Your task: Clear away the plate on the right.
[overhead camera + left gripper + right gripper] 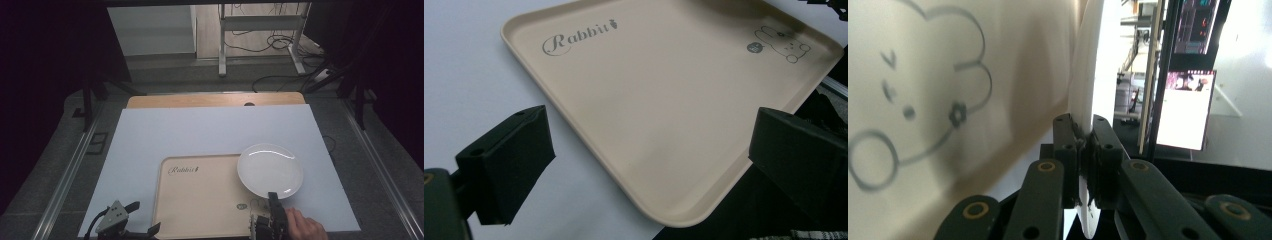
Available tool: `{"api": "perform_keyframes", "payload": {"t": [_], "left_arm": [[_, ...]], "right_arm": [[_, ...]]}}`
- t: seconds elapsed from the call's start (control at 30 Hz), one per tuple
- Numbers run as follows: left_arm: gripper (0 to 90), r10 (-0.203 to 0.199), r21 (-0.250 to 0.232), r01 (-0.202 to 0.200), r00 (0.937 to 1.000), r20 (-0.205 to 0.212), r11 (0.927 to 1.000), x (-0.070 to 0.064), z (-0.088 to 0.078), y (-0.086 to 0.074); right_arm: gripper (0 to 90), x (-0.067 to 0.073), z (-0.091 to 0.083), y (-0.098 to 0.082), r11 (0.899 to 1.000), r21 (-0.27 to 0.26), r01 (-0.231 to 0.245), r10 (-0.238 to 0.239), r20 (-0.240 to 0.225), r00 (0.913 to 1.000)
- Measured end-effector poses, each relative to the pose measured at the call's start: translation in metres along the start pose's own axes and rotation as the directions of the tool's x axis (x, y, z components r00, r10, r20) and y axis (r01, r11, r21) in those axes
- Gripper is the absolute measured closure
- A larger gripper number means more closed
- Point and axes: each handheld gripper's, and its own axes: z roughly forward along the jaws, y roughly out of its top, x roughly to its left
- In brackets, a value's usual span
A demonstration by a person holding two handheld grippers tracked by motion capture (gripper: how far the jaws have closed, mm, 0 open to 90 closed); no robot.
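Your right gripper [1083, 150] pinched the plate [270, 170] rim, left gripper [644, 165] gaped idle; keep it level over the tray [200, 200].

White round plate [270, 170] — glossy, empty, its near rim pinched between the right gripper [274, 200] jaws. It overlaps the far right corner of the beige "Rabbit" tray [200, 200] — tray flat.

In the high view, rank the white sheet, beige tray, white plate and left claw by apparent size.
1. white sheet
2. beige tray
3. white plate
4. left claw, partly cut off by the frame's bottom edge and nearer the camera, so its rank is less sure.
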Motion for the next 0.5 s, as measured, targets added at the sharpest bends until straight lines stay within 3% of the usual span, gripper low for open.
{"api": "perform_keyframes", "payload": {"t": [0.03,0.13,0.5], "left_arm": [[3.8,0.000,0.000,0.000,1.0000,0.000,1.0000,0.000,0.000,0.000],[3.8,0.001,0.000,-0.001,1.0000,0.000,1.0000,0.000,0.000,0.000],[3.8,0.002,-0.003,-0.002,1.0000,-0.001,1.0000,0.000,0.000,0.000]], "right_arm": [[84.4,0.001,0.001,0.004,0.999,-0.034,0.007,-0.007,0.016,0.9998],[84.4,0.002,0.001,0.011,0.998,-0.066,0.011,-0.009,0.018,0.9998],[84.4,0.004,-0.002,0.035,0.993,-0.117,0.032,-0.030,0.019,0.9994]]}}
